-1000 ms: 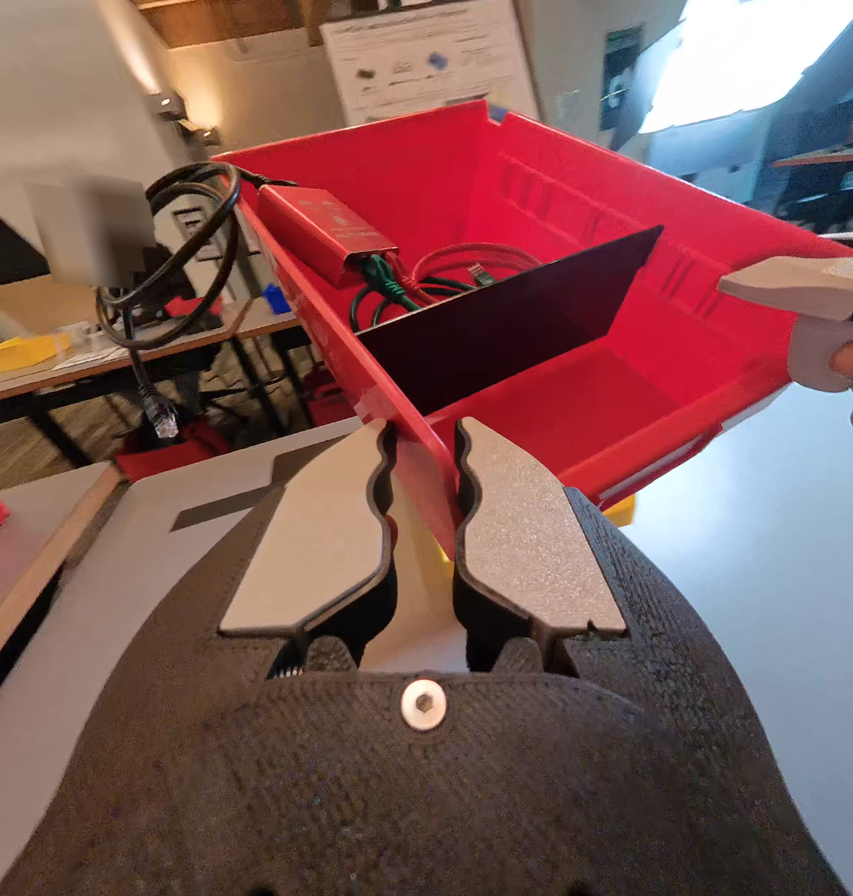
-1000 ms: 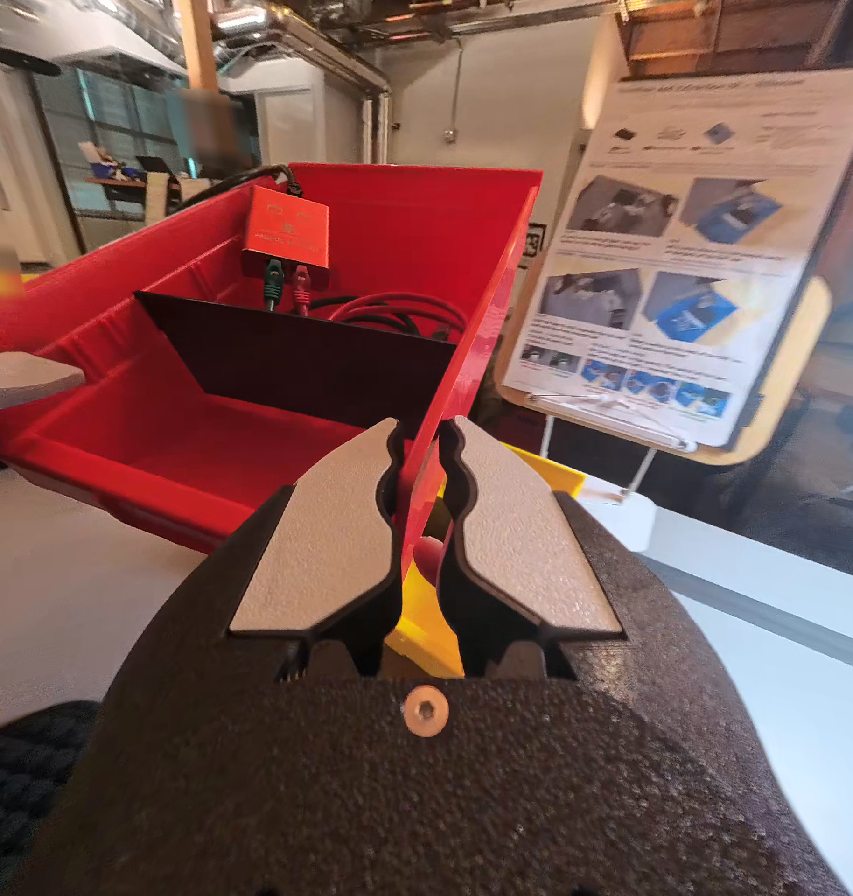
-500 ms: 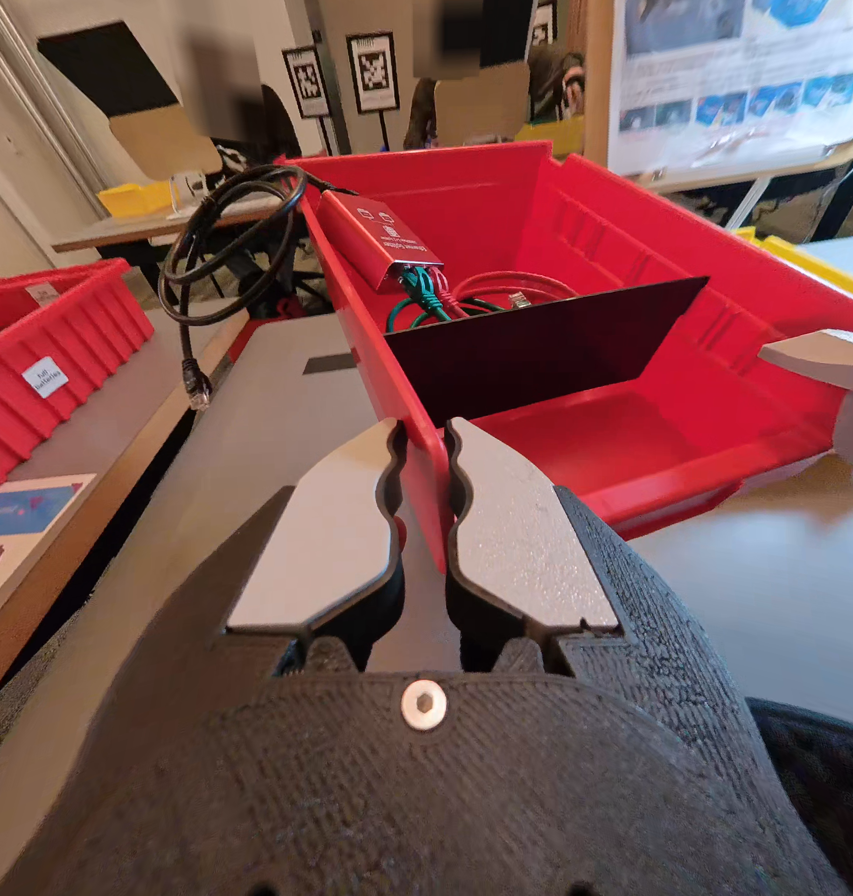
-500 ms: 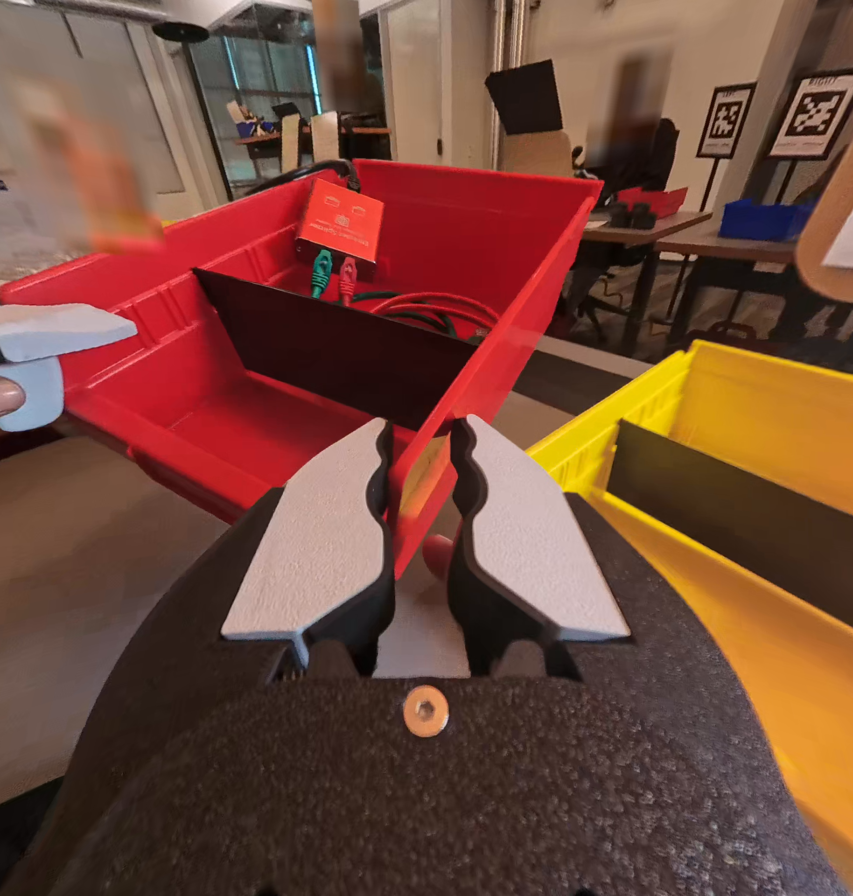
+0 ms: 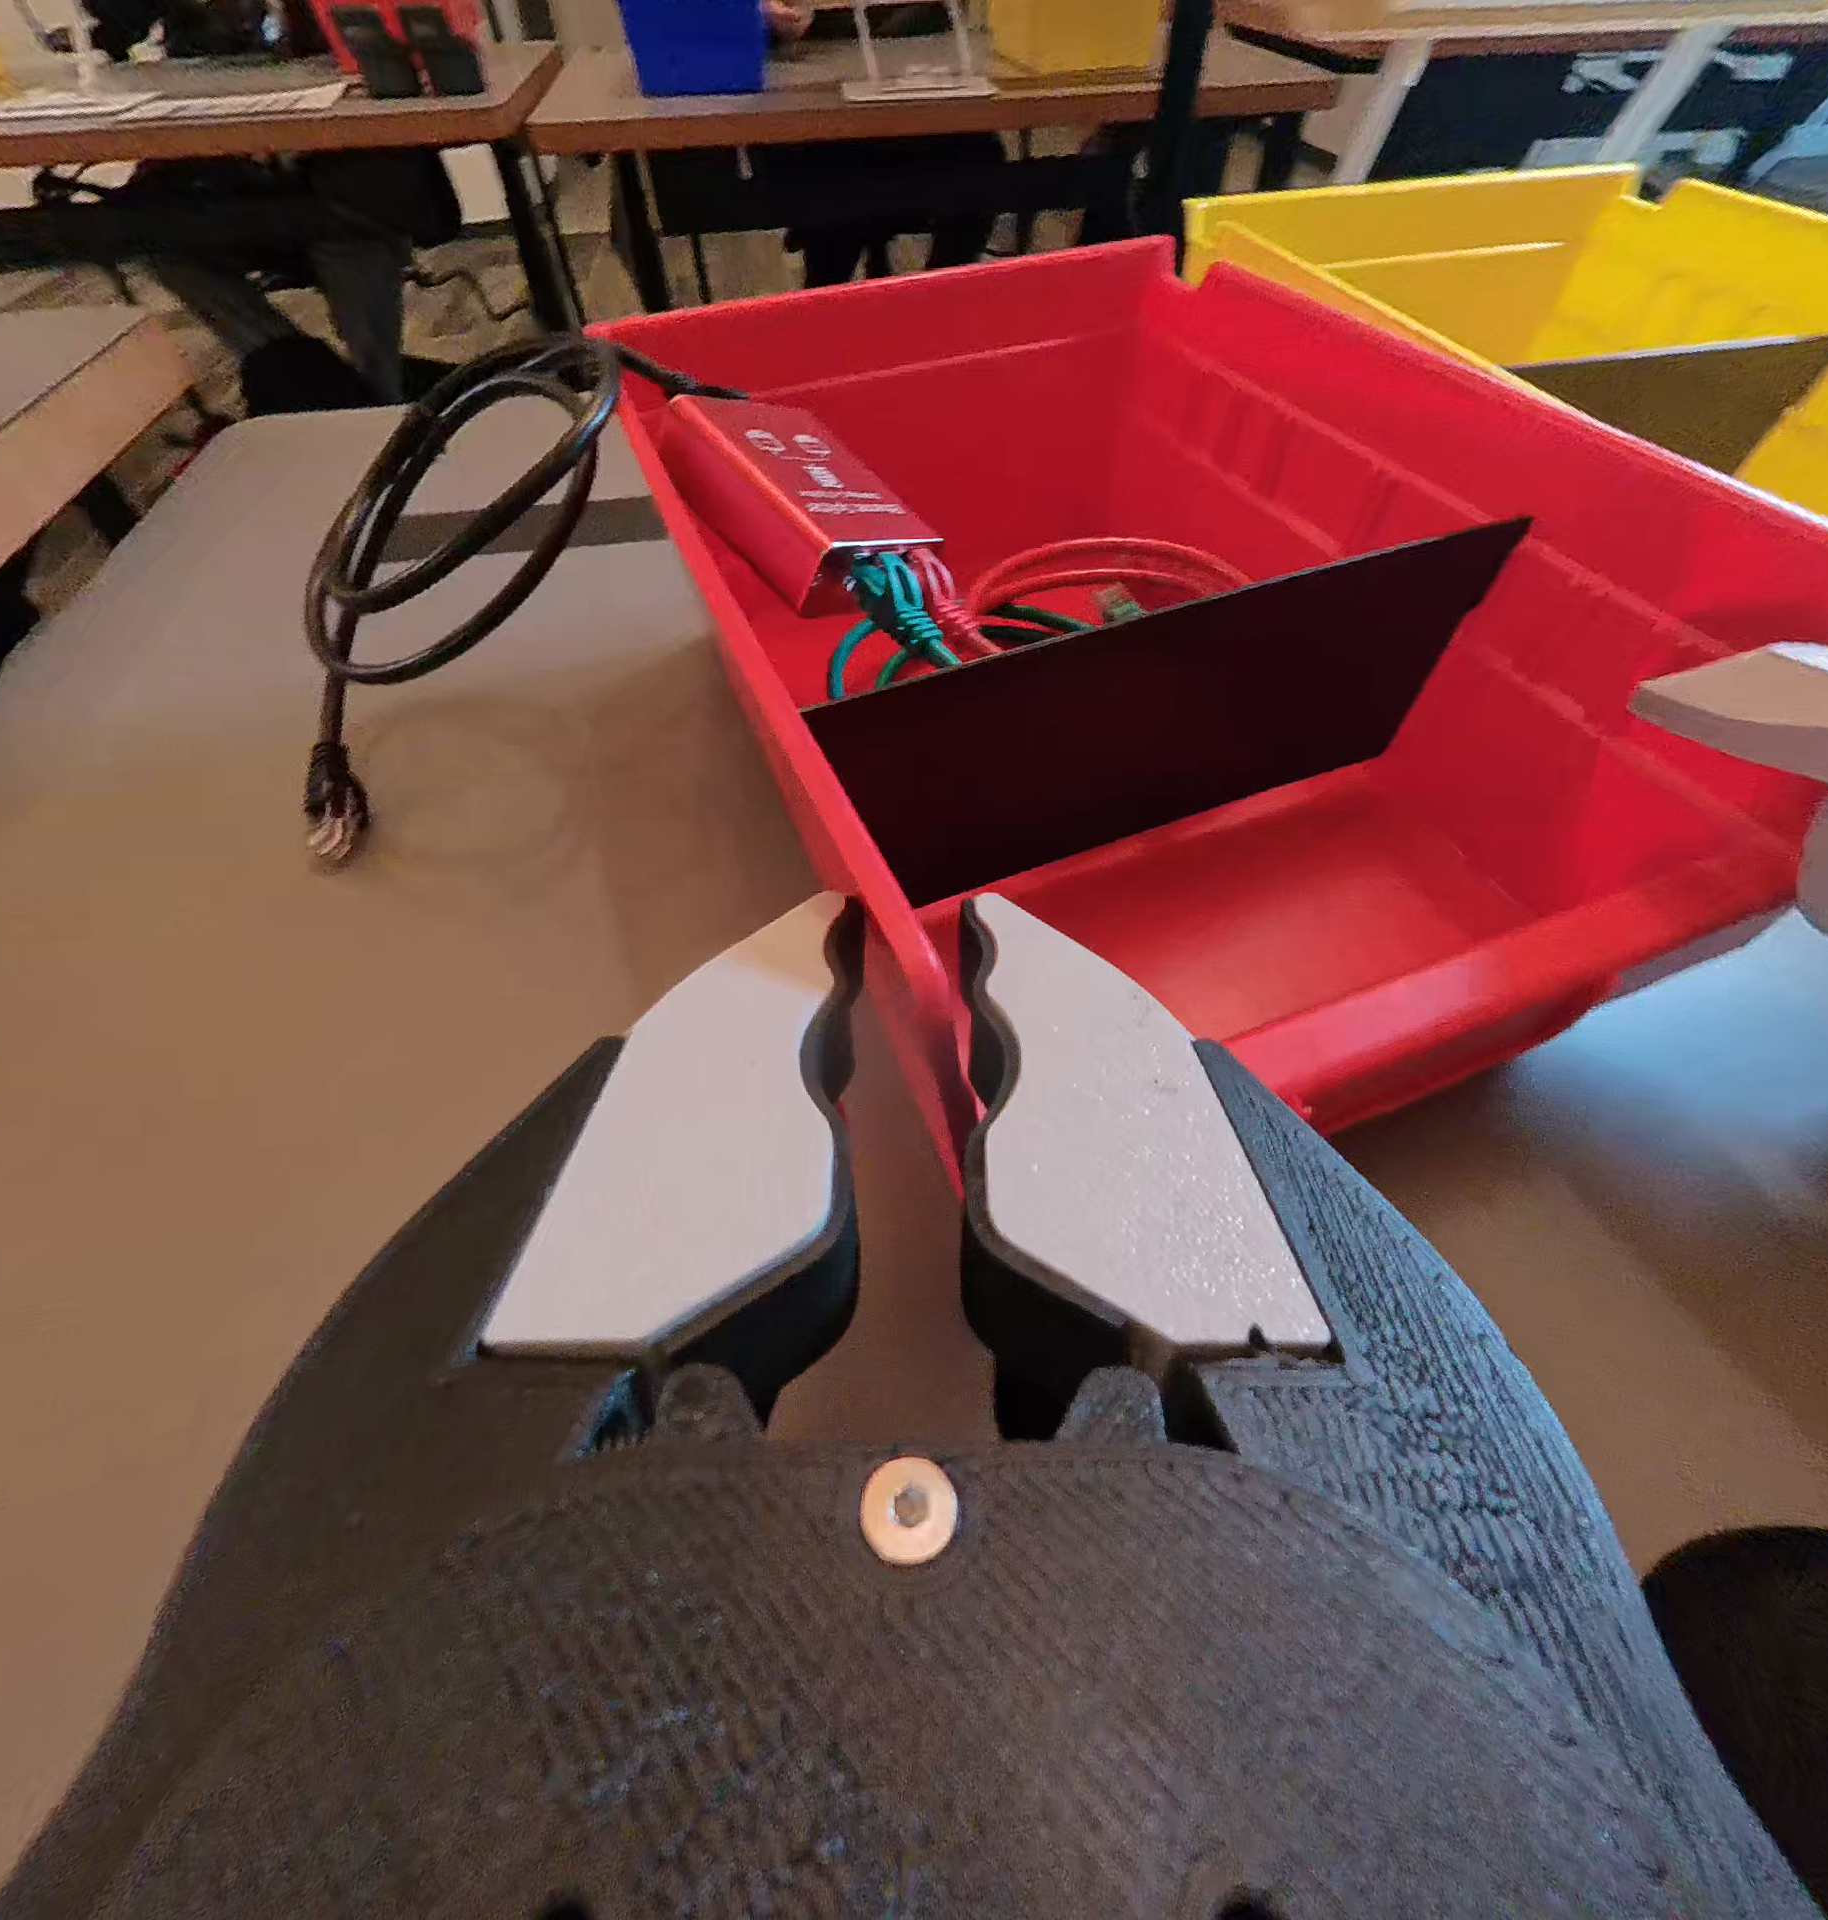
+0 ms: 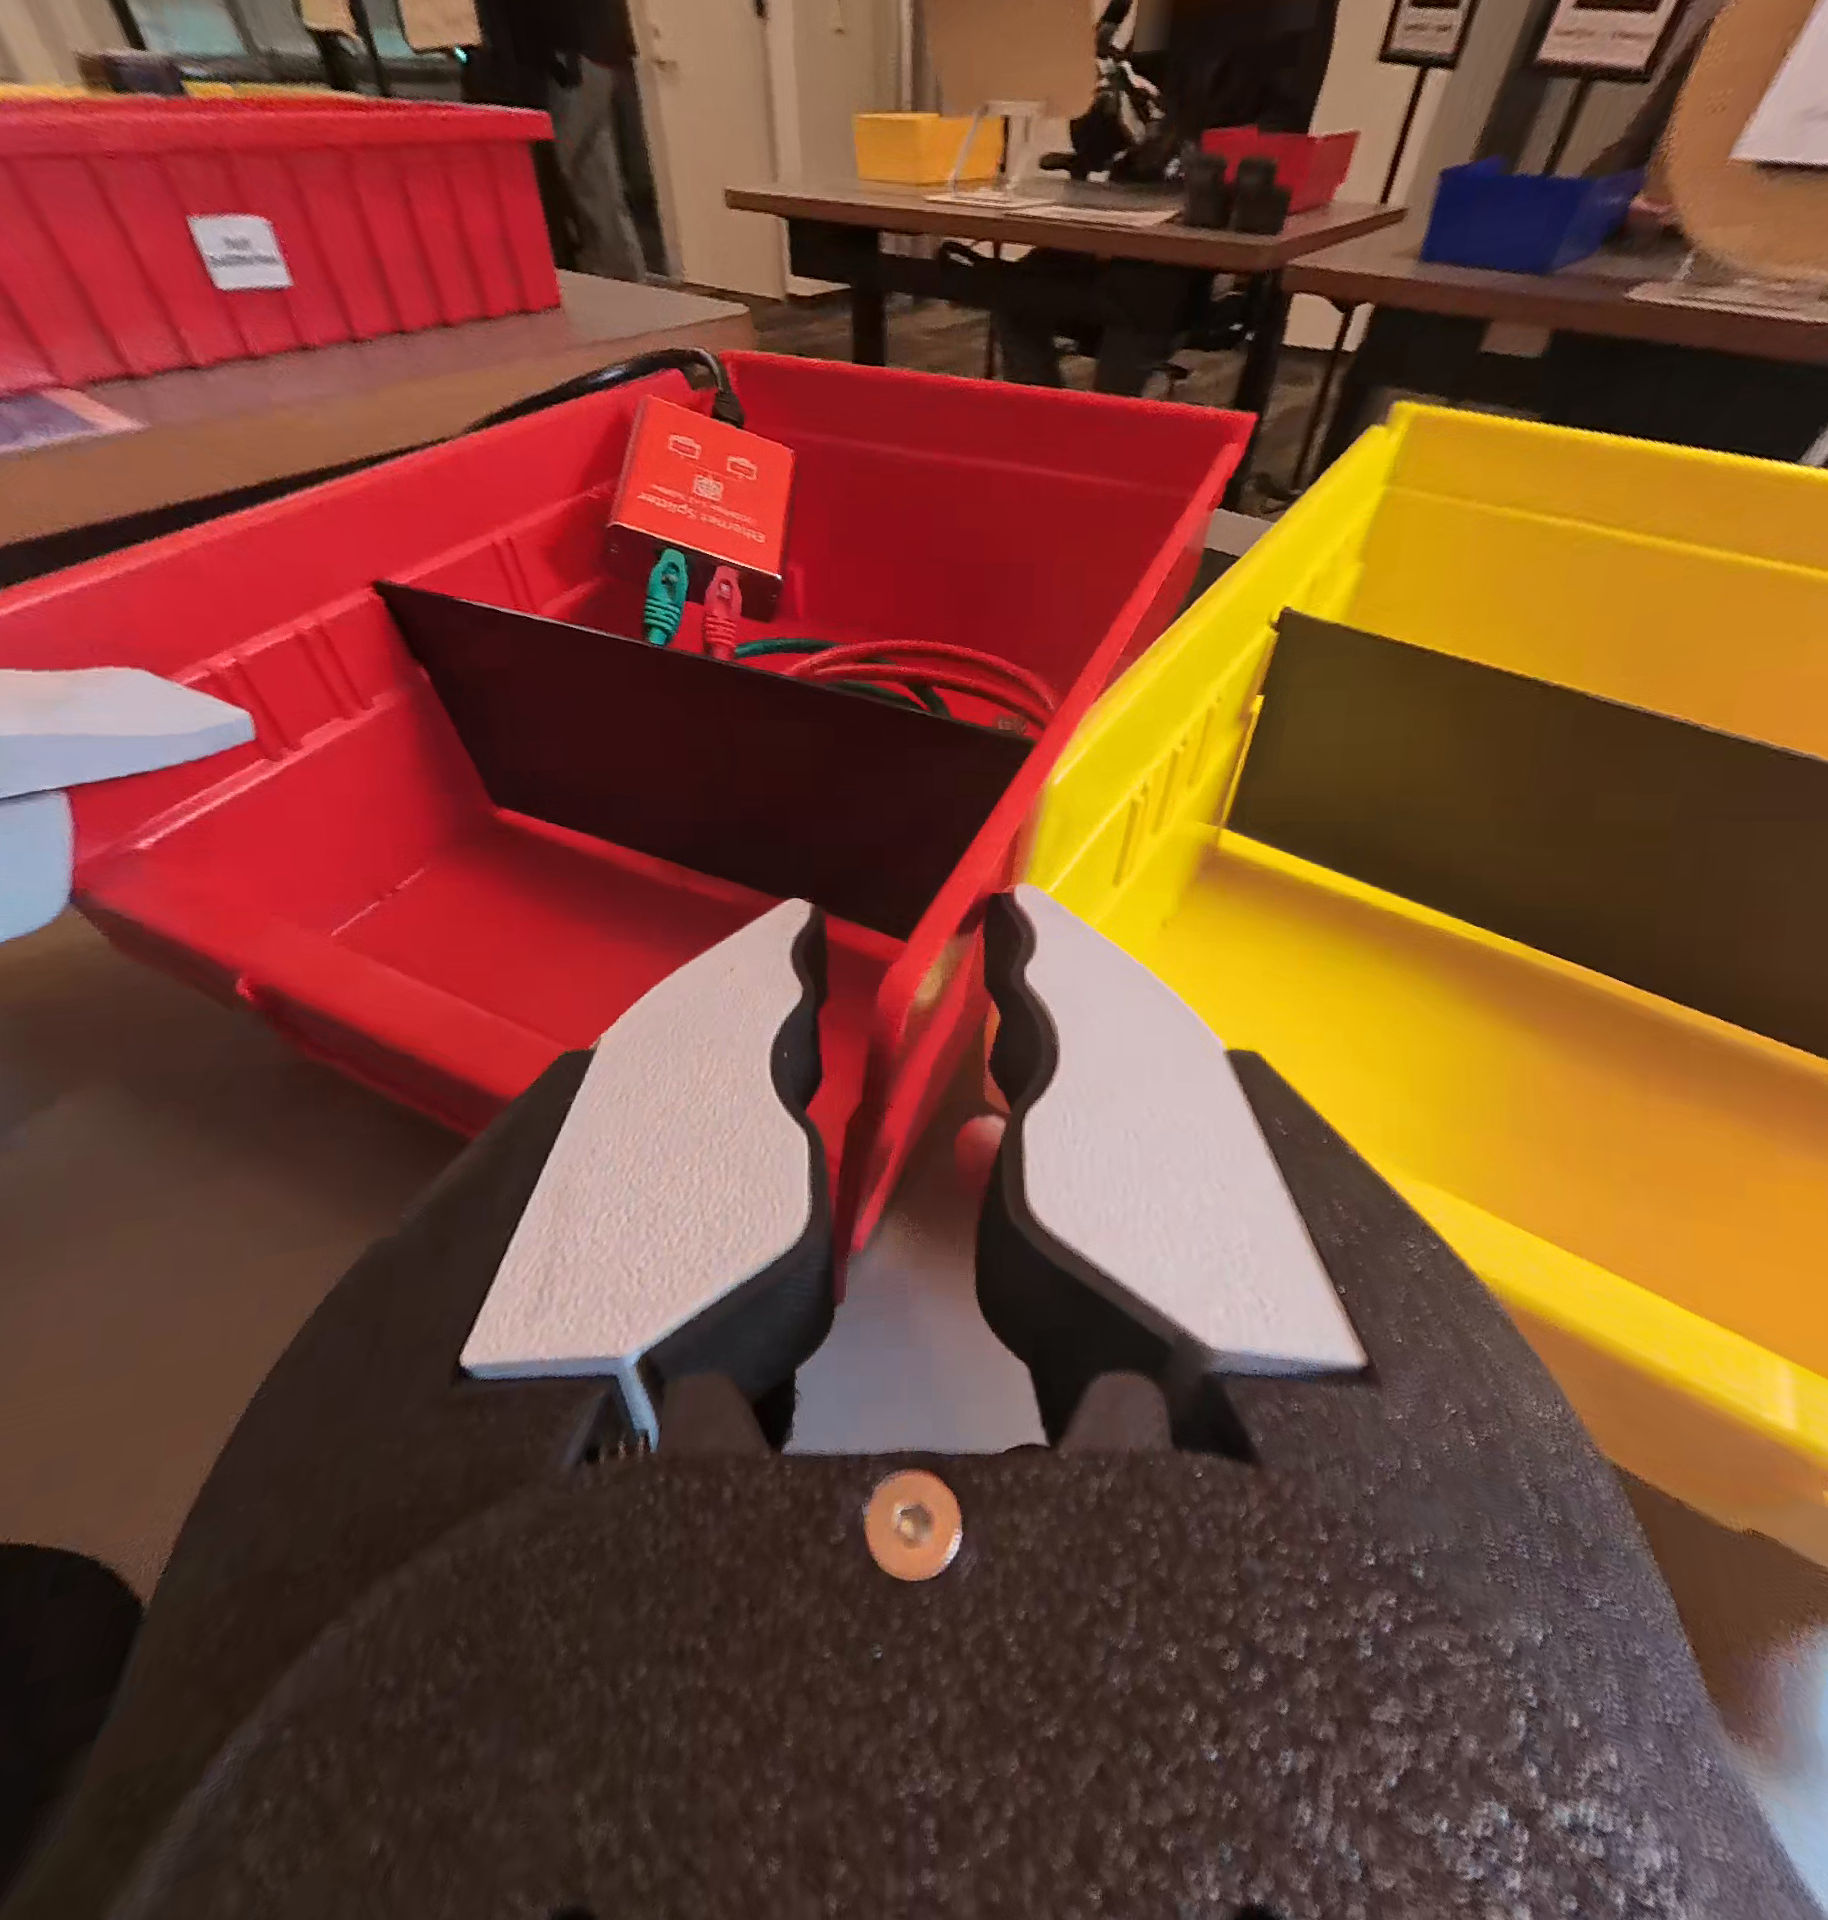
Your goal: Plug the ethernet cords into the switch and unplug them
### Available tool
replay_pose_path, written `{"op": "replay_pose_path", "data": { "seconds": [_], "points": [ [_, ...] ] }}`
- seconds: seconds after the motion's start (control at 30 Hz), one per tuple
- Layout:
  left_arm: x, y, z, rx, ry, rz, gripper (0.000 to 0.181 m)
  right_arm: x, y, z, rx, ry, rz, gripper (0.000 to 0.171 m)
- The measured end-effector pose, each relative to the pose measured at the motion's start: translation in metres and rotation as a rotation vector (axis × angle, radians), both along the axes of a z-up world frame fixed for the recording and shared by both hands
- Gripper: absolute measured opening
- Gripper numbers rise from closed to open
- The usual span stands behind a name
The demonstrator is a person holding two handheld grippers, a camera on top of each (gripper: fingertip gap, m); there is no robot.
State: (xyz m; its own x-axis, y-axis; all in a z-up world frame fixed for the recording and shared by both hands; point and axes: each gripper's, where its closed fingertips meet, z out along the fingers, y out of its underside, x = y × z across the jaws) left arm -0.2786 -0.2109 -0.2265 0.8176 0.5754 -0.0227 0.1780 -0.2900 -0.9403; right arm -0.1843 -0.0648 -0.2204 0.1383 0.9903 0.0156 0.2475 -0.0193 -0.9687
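On a tan table (image 5: 214, 1039) sits a red bin (image 5: 1512, 997), split across its middle by a black divider (image 5: 1149, 717). The left gripper (image 5: 905, 935) straddles the bin's left side wall near the front corner, one finger outside and one inside. Its jaws are narrow, and the right finger seems to touch the wall, but a small gap shows on the left side, so I cannot tell whether it grips. The right gripper (image 6: 899, 935) straddles the bin's right side wall near the front in the same way. Its jaws are a little wider, with gaps visible on both sides of the wall, so it is open around the wall without clamping it.

In the back compartment, behind the divider, a small red switch (image 6: 700, 504) leans tilted against the left wall. A green cord (image 6: 665, 613) and a red cord (image 6: 721, 621) are plugged into its lower end side by side, and their loose coils lie on the bin floor behind the divider. A black cable (image 5: 453, 520) leaves the switch's upper end, runs over the bin's back left corner and lies coiled on the table outside, its plug free. The front compartment holds nothing. A yellow bin (image 6: 1512, 831) with its own dark divider stands just beside the red bin on the right.
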Motion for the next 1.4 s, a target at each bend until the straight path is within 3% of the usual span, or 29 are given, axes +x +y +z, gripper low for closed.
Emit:
{"op": "replay_pose_path", "data": {
  "seconds": [0.1, 0.2, 0.33, 0.5, 0.7, 0.77, 0.87, 1.07, 1.4],
  "points": [
    [0.005, 0.008, 0.014, 0.012, 0.061, -0.022, 0.031, 0.015, 0.014, 0.024, 0.074, 0.074, -0.016, 0.044],
    [0.009, 0.002, 0.046, -0.006, 0.203, 0.007, 0.039, 0.033, 0.026, 0.068, 0.173, 0.151, 0.085, 0.054],
    [0.035, 0.01, 0.066, -0.239, 0.376, -0.077, 0.038, 0.049, 0.072, 0.083, 0.278, -0.028, 0.178, 0.061],
    [0.083, 0.046, 0.019, -0.515, 0.249, -0.407, 0.052, 0.058, 0.102, 0.039, 0.384, -0.354, 0.341, 0.063],
    [0.097, 0.067, -0.031, -0.76, 0.286, -0.565, 0.055, 0.06, 0.085, -0.036, 0.411, -0.682, 0.553, 0.068],
    [0.091, 0.073, -0.042, -0.805, 0.293, -0.574, 0.052, 0.057, 0.091, -0.053, 0.471, -0.753, 0.546, 0.055],
    [0.088, 0.077, -0.055, -0.847, 0.292, -0.611, 0.043, 0.057, 0.092, -0.053, 0.54, -0.711, 0.548, 0.03],
    [0.091, 0.079, -0.054, -0.862, 0.434, -0.65, 0.032, 0.104, 0.106, -0.051, 0.465, -0.686, 0.462, 0.031],
    [0.096, 0.065, -0.053, -0.848, 0.466, -0.657, 0.034, 0.229, 0.132, -0.047, 0.507, -0.629, 0.184, 0.032]
  ]
}}
